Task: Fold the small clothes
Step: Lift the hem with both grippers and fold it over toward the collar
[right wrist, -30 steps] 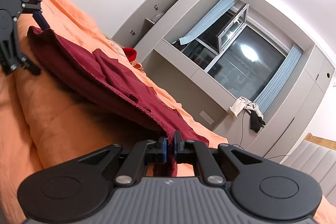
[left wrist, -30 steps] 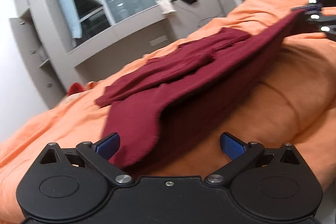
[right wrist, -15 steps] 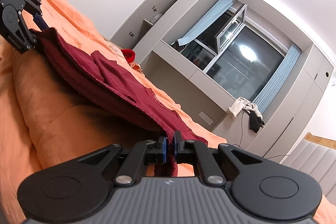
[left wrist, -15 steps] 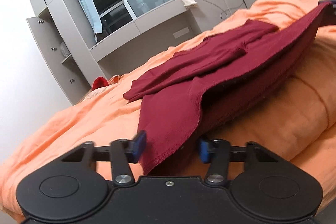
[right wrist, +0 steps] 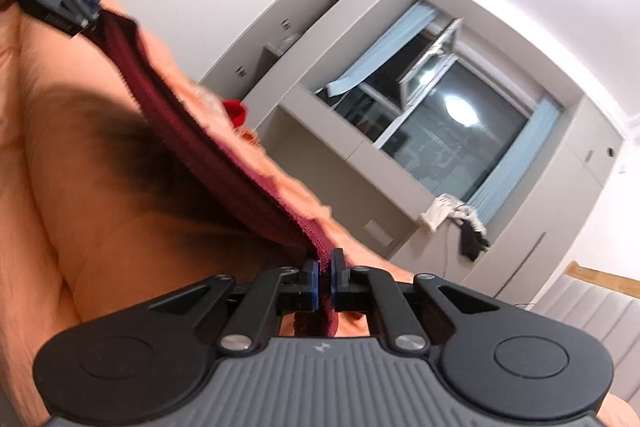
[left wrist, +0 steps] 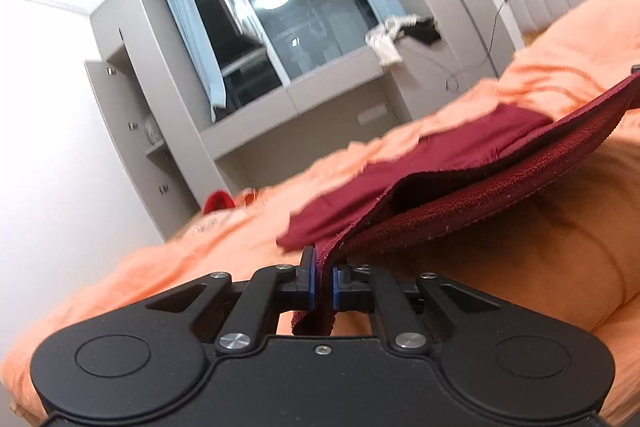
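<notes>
Both grippers pinching the dark-red knitted garment [left wrist: 460,211] by its edge.
Left gripper [left wrist: 323,283] (jaws just closed) and right gripper [right wrist: 324,281] clamp it; next, likely, carry the edge across.

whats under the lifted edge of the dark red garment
Under the dark red garment lies the orange duvet, in shadow. Its far half rests on the duvet, hiding whatever is beneath.

Two hand-held grippers [left wrist: 323,281] [right wrist: 325,281], one maroon garment [left wrist: 460,187], one orange bed [left wrist: 500,255], one window [left wrist: 296,27], one small red item [left wrist: 218,202] beyond.
</notes>
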`<action>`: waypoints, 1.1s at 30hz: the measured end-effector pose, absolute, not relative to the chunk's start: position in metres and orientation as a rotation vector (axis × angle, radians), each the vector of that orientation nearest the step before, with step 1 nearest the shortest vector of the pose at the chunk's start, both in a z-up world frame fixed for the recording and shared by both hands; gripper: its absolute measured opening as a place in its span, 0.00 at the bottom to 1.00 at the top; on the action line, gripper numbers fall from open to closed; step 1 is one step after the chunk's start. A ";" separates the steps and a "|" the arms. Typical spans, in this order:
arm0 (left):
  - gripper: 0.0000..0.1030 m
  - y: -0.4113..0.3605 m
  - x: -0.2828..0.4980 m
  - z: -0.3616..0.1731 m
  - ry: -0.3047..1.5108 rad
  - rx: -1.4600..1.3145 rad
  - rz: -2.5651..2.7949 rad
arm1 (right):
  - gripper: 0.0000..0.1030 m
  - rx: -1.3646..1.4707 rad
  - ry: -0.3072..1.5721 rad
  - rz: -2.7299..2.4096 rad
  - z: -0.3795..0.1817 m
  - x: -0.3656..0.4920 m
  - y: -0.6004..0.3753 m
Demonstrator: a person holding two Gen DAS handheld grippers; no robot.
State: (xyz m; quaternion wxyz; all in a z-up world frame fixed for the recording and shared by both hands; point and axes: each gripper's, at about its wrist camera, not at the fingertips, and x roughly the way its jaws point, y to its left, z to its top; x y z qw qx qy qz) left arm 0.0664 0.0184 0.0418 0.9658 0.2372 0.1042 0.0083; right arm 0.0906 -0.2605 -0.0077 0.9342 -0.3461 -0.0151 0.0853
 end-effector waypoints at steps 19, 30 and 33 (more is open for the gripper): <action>0.07 0.017 -0.091 0.121 -0.005 0.317 -0.067 | 0.05 -0.678 -0.163 0.119 0.045 -0.045 -0.281; 0.08 0.013 0.008 0.142 0.018 0.325 -0.030 | 0.05 -0.667 -0.157 0.117 0.081 0.096 -0.276; 0.08 0.009 0.058 0.145 0.050 0.329 -0.011 | 0.05 -0.681 -0.133 0.111 0.081 0.145 -0.273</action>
